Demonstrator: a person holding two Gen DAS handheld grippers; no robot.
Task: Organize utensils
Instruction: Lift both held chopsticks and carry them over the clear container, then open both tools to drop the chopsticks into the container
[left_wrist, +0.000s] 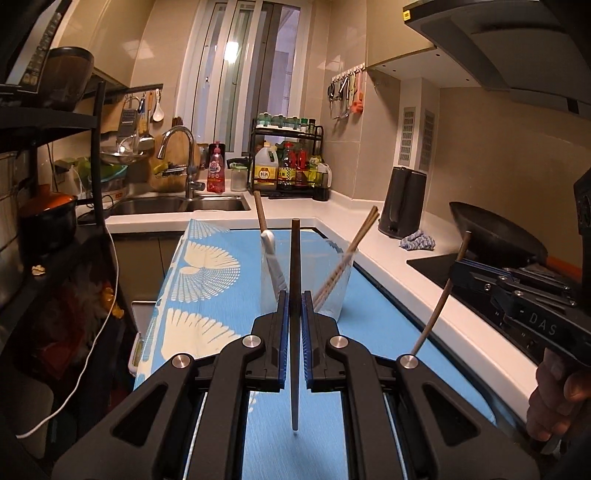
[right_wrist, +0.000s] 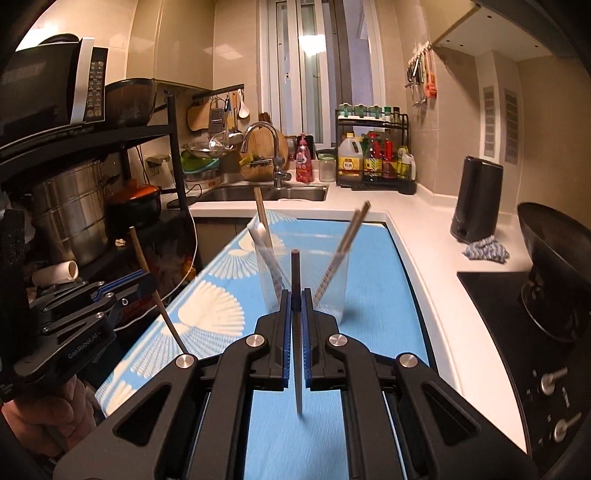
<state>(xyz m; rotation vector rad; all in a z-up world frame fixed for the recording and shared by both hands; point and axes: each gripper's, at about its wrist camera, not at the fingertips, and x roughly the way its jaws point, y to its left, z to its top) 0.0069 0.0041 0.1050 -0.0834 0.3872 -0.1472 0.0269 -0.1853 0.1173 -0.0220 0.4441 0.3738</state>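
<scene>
The tabletop (left_wrist: 207, 295) wears a blue fan-print cloth; toward its far edge a clear cup (left_wrist: 306, 280) holds chopsticks and a spoon; each hand-held gripper, left (left_wrist: 294, 306) and right (right_wrist: 295, 306), is clamped on one upright chopstick (left_wrist: 294, 266).

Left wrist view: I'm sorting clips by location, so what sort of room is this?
A home kitchen, it seems: a sink with a faucet, a rack of sauce bottles on the white counter, and a wok on the cooktop.
</scene>
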